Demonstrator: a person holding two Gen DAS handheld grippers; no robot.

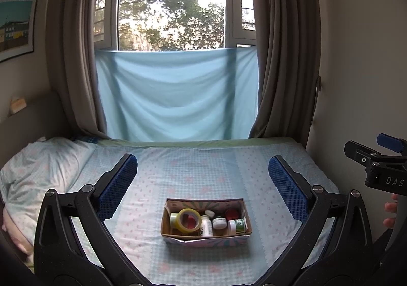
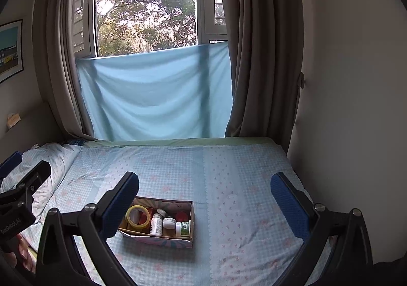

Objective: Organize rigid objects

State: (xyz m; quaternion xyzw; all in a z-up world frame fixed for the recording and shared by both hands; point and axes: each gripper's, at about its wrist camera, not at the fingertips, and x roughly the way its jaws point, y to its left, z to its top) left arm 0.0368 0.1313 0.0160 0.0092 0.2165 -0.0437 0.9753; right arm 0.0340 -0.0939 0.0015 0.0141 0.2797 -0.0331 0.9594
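Observation:
A small cardboard box (image 1: 178,235) sits on the bed, also in the right wrist view (image 2: 191,220). In it lie a yellow tape roll (image 1: 188,220) (image 2: 138,217), a white bottle (image 1: 206,227) (image 2: 156,225), a small white jar (image 1: 219,222) (image 2: 169,222), a green-labelled jar (image 1: 237,226) (image 2: 183,228) and a red item (image 1: 232,214) (image 2: 182,215). My left gripper (image 1: 203,166) is open and empty, above and short of the box. My right gripper (image 2: 204,184) is open and empty, right of the box; its left finger hides the box's left end.
The bed (image 1: 203,164) has a blue checked sheet. A pillow (image 1: 40,166) lies at the left. A light blue cloth (image 1: 175,92) and brown curtains (image 1: 282,57) hang at the window behind. A wall (image 2: 356,108) borders the bed's right side.

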